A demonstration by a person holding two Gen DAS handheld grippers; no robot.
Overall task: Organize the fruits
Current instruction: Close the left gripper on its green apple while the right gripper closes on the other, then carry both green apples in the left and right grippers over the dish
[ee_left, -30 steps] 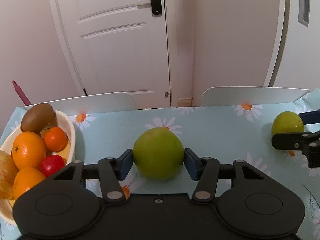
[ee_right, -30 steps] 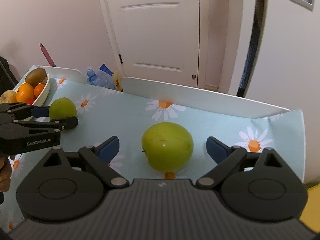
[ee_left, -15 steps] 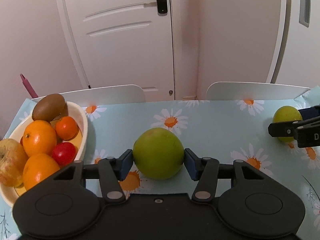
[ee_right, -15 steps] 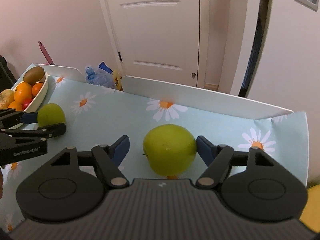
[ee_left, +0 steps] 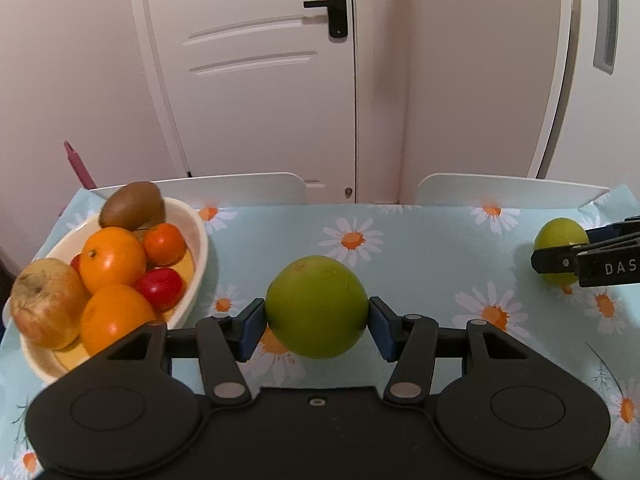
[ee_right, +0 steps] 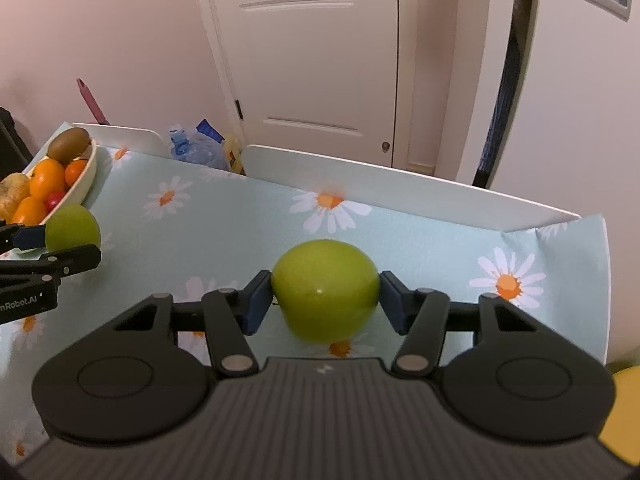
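Note:
My left gripper [ee_left: 316,322] is shut on a green apple [ee_left: 316,300], held just above the daisy-print tablecloth to the right of the white bowl [ee_left: 198,236]. The bowl holds a kiwi [ee_left: 132,205], oranges [ee_left: 112,258], a small red fruit and a brownish apple. In the right wrist view that gripper [ee_right: 64,242] and its apple [ee_right: 72,226] hang beside the bowl [ee_right: 86,178]. My right gripper [ee_right: 325,308] has its jaws closing, with both blue pads touching a second green apple [ee_right: 325,284] on the cloth near the table's right end.
Two white chair backs [ee_left: 508,192] stand along the table's far edge, with a white door [ee_left: 260,80] behind. A plastic water bottle [ee_right: 188,148] sits on the floor between the chairs. The table's right edge [ee_right: 604,280] is close to the right apple.
The right jaws have closed from wide open down to the sides of their apple. The left gripper has carried its apple leftward, closer to the bowl.

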